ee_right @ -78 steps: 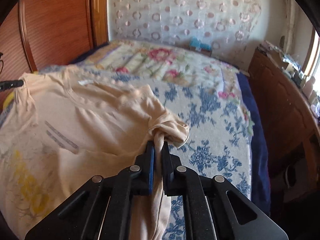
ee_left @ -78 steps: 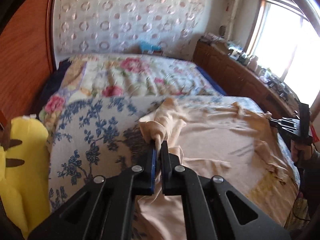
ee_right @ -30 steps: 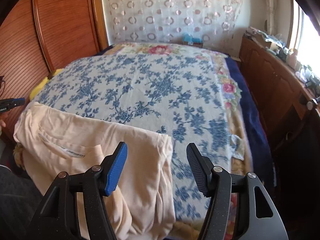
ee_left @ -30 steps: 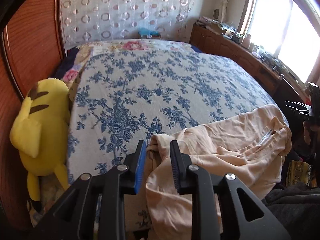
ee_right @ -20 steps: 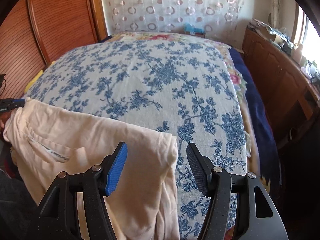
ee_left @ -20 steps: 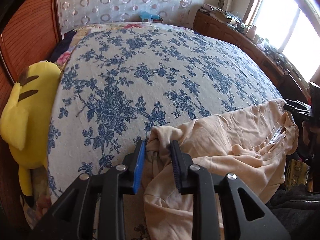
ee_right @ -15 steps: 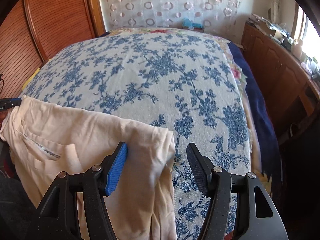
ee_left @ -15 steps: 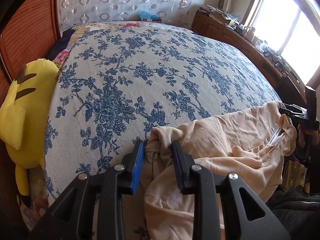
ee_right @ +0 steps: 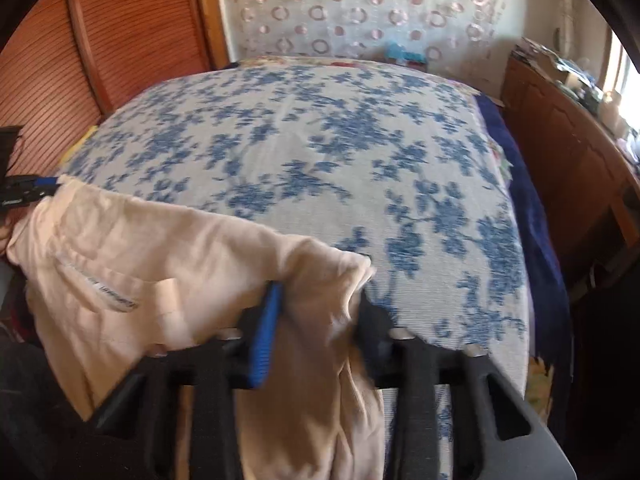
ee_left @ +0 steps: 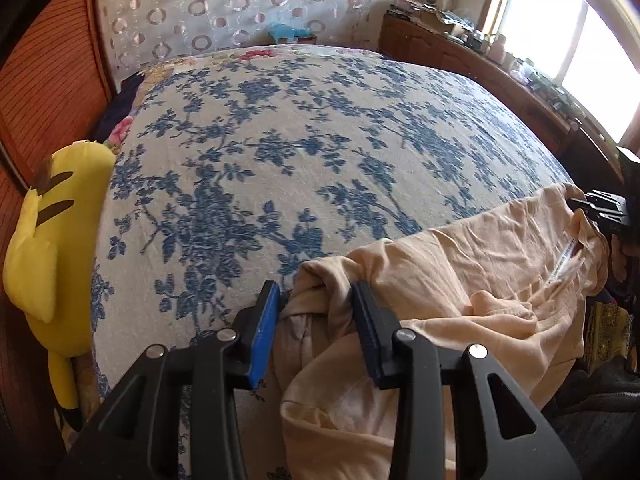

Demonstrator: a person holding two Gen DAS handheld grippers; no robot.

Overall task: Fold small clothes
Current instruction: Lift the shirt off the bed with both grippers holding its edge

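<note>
Peach shirt (ee_left: 460,280) is bunching between both closing-and-opening grippers: left gripper (ee_left: 316,320) is spreading, right gripper (ee_right: 320,316) is pinching; yellow plush (ee_left: 48,240) is lying at nine o'clock.

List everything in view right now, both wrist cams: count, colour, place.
shirt: one, peach, bunched at the bed's near edge
bedspread: one, white with blue flowers, covering the bed
plush toy: one, yellow, at the bed's left side
cabinet: one, brown wood, right of the bed, small clutter on top
curtain: one, white with rings, far wall
left gripper: black, blue pad, jaws have been opening, shirt corner between
right gripper: blurred, jaws have been closing around the other corner
</note>
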